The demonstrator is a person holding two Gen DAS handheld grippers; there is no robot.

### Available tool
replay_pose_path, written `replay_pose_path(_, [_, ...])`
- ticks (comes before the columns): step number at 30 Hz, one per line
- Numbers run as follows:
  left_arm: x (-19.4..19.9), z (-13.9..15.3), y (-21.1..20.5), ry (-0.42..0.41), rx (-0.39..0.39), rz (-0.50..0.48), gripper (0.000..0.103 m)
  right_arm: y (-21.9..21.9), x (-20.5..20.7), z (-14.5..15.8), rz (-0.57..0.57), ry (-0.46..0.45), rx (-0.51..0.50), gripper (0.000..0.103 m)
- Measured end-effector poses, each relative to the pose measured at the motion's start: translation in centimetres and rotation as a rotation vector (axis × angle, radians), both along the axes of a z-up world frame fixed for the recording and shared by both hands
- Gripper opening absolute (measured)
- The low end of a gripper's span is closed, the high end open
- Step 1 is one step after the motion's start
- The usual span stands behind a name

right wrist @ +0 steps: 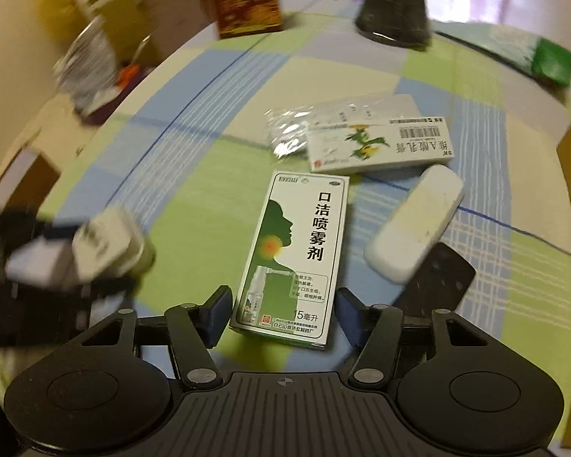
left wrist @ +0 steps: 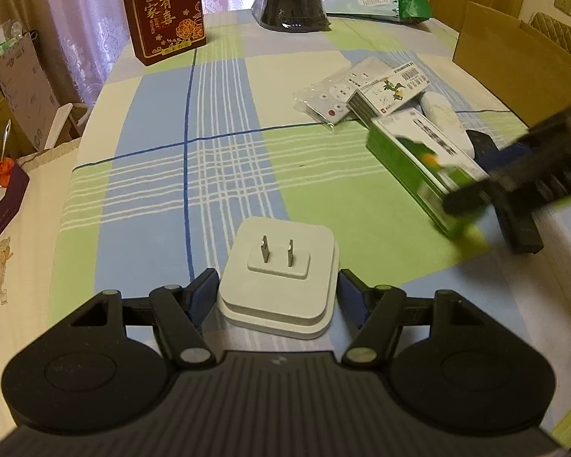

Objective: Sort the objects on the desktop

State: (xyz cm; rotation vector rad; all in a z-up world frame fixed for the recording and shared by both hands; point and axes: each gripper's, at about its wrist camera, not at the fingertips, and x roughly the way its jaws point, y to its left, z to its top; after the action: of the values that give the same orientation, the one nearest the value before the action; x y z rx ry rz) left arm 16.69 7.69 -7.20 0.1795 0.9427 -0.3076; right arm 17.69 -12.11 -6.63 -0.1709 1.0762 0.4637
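Note:
A white plug adapter [left wrist: 281, 282], prongs up, sits between the fingers of my left gripper [left wrist: 278, 291], which is shut on its sides low over the checked tablecloth [left wrist: 194, 175]. In the right wrist view the adapter [right wrist: 110, 243] shows blurred at the left. My right gripper [right wrist: 283, 314] is shut on the near end of a green-and-white throat-spray box [right wrist: 297, 251]. From the left wrist view this box [left wrist: 418, 163] and the right gripper's fingers [left wrist: 464, 202] are blurred at the right.
Behind the spray box lie a white medicine box [right wrist: 380, 144], a bagged white remote [right wrist: 297, 125], a white oblong device [right wrist: 415, 224] and a black remote [right wrist: 437, 282]. Farther back stand a red gift bag [left wrist: 163, 15], a dark bowl [left wrist: 289, 0] and a green pouch [left wrist: 380, 3]. A cardboard box [left wrist: 514, 61] stands at the right.

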Motion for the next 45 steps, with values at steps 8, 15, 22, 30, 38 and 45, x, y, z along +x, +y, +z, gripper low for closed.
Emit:
replay_pose_path(8, [0.4,-0.2,-0.6,-0.004,0.021,0.009,0.067,1.2,-0.8,-1.7,0.019,-0.067,-0.024,0.065])
replay_pose_path(15, [0.9,0.0,-0.8,0.001,0.038,-0.009,0.062,1.0,-0.3,-2.1,-0.018,-0.076,-0.014,0.056])
replay_pose_path(22, [-0.8,0.8,-1.8,0.024,0.048,-0.034,0.061,-0.7,-2.2,0.4,-0.005,-0.091,0.003,0.055])
replay_pose_path(30, [-4.1,3.5,-4.0,0.011,0.028,-0.05,0.061,-4.4,-5.6,4.2,-0.051,-0.135,0.026,0.055])
replay_pose_path(38, [-6.0,7.5,-7.3,-0.044,0.015,-0.092,0.061,-8.5,-8.6,8.2,-0.112,-0.205,0.044,0.055])
replay_pose_path(45, [-7.0,10.4,-11.2,-0.091,0.011,-0.159,0.061,-12.7,-10.4,11.4,-0.187,-0.276,0.056,0.055])
